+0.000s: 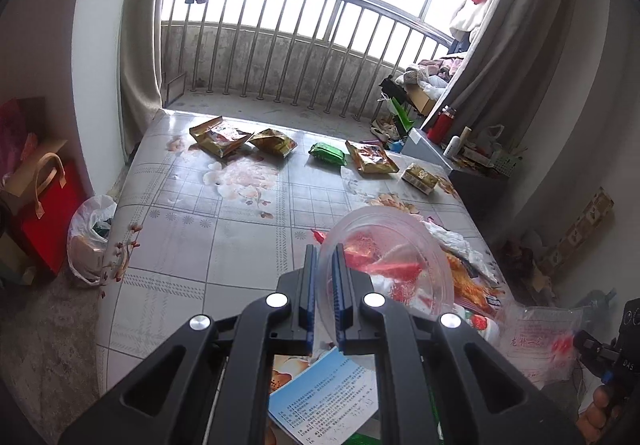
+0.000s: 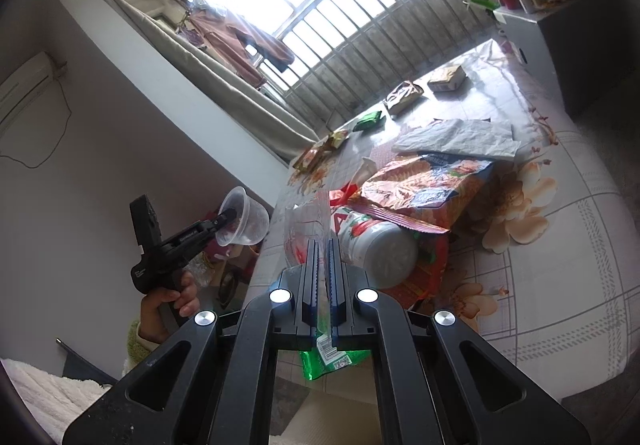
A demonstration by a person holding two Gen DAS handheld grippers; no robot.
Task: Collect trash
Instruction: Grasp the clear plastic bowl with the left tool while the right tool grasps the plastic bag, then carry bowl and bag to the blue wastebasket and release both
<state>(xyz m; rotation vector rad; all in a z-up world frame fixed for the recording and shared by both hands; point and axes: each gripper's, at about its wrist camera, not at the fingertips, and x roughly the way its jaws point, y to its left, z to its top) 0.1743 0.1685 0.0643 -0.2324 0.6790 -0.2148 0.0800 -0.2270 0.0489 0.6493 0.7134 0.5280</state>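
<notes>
The left gripper [image 1: 325, 251] is pinching the rim of a clear plastic cup [image 1: 390, 257], one finger inside the wall and one outside, jaws nearly together on the thin plastic. The cup is tilting mouth-up and to the right of the fingers, hanging above the mattress [image 1: 208, 237] rather than resting on it; the right wrist view is showing the same cup [image 2: 244, 217] held out in the air beside the mattress edge, with a hand [image 2: 168, 303] gripping the tool's handle.

The right gripper [image 2: 322, 245] is closed on a clear plastic bag [image 2: 304, 229] with red print, the film passing up between the fingers. A green wrapper [image 2: 332, 359] is showing below the jaws, close to the bag; whether it is inside the bag or only behind it is hard to tell through the fisheye.

Just beyond the right fingers a white bottle [image 2: 380, 249] is lying on its side, touching an orange snack bag [image 2: 424, 189] that is overlapping it. A grey crumpled sheet [image 2: 456, 139] is lying past the snack bag.

Farther out, along the mattress's window end, a row of small packets is lying well apart from both grippers: two gold ones [image 1: 244, 139], a green packet [image 1: 328, 153], another gold wrapper [image 1: 371, 157] and a small box [image 1: 420, 177]. A printed leaflet [image 1: 324, 393] is sitting under the left gripper's body.
</notes>
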